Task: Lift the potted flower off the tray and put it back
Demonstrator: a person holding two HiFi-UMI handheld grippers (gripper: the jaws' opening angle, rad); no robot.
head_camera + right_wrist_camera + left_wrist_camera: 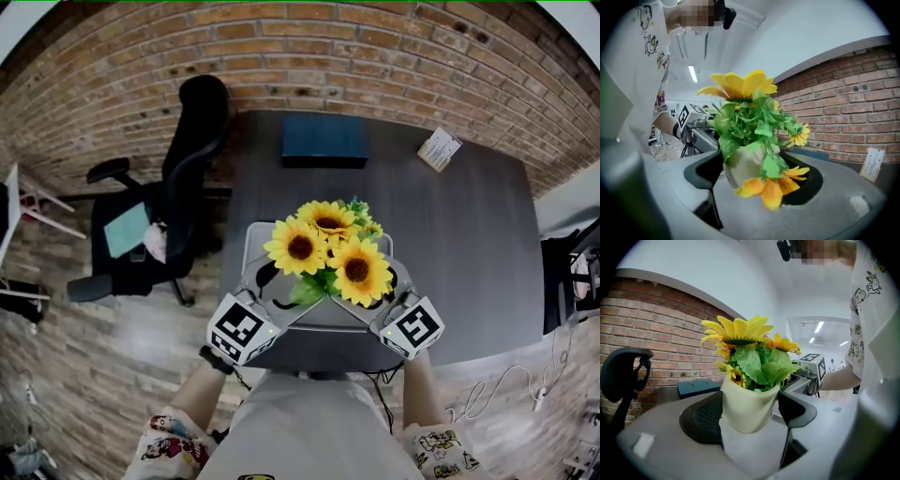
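Closest to you, your left gripper [284,296] and right gripper [377,298] each have their jaws spread wide and clamped on opposite sides of the cream pot [749,405] of the potted flower [330,249]. You hold it between them over the grey tray [255,246] at the near edge of the dark desk [469,244]. Farther back on the desk lie a blue box [324,141] and a small card [439,148], with a black chair [187,159] to the left and a brick wall [328,47] behind.
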